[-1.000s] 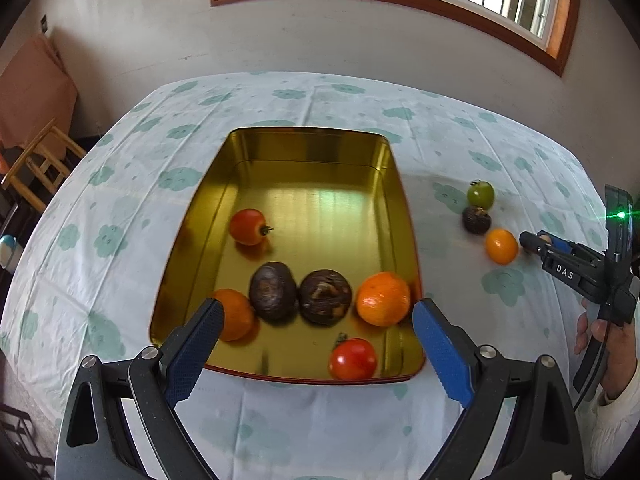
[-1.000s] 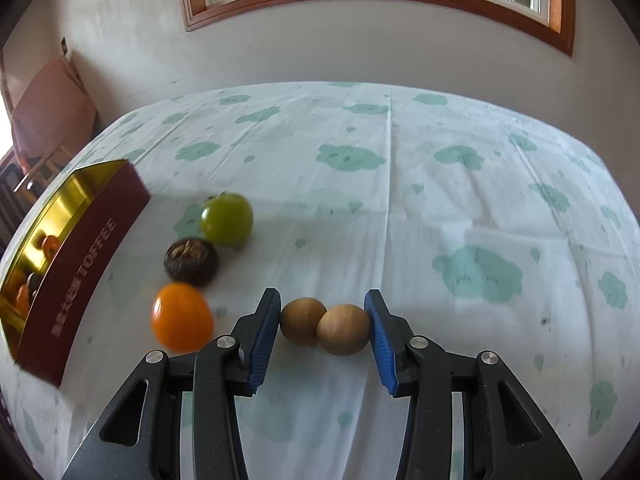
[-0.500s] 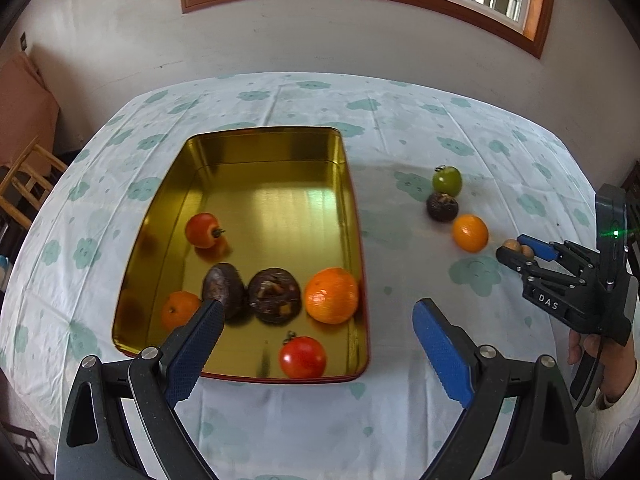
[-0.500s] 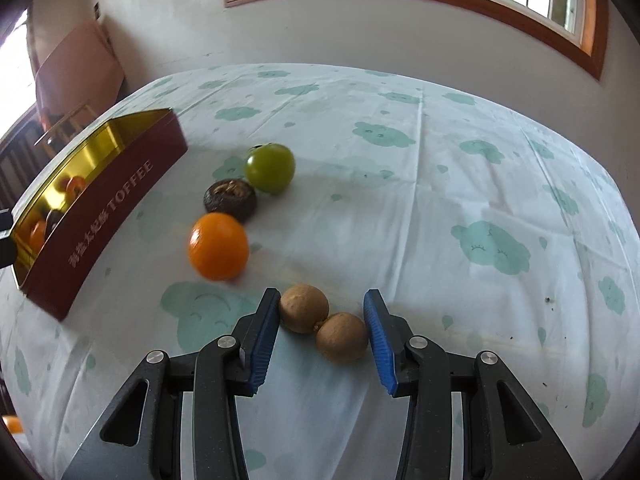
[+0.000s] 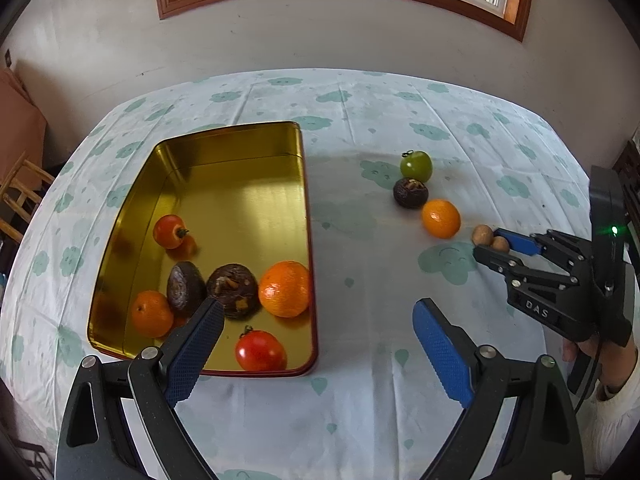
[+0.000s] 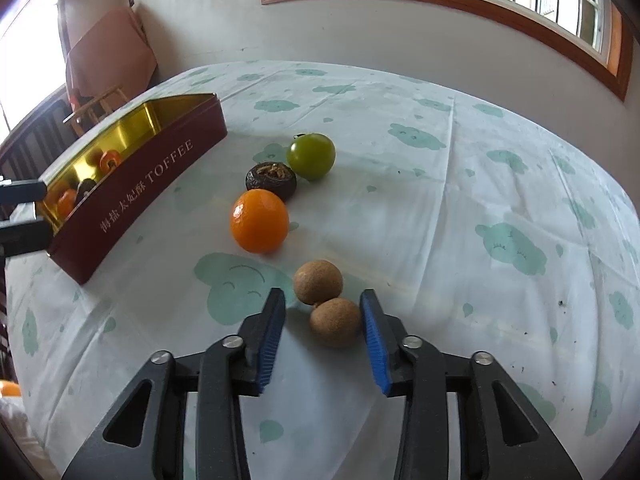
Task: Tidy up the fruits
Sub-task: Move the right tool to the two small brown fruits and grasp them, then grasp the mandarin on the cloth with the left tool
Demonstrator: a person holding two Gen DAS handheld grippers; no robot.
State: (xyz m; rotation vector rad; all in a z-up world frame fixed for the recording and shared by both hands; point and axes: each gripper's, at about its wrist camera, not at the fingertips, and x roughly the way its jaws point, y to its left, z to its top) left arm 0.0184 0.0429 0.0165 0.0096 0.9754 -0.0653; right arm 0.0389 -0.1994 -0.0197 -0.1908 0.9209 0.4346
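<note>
Bench (image 5: 360, 400), cloud-print cloth: we list a gold-lined tin (image 5: 304, 208), its red side lettered TOFFEE.

In the tin:
- two red tomatoes (image 5: 261, 351);
- two oranges (image 5: 285, 289);
- two dark fruits (image 5: 233, 289).

Loose on the cloth, well right of the tin:
- a green tomato (image 6: 311, 156);
- a dark fruit (image 6: 271, 180) touching it;
- an orange (image 6: 259, 222) just beside;
- two brown longans (image 6: 335, 322), touching each other.

Our left claw (image 5: 316, 344) hangs spread and empty over the tin's near right corner.

Our right claw (image 6: 323, 334) is closing around the nearer longan; the right pad touches it, the left pad (image 6: 272, 332) stands clear of it.
</note>
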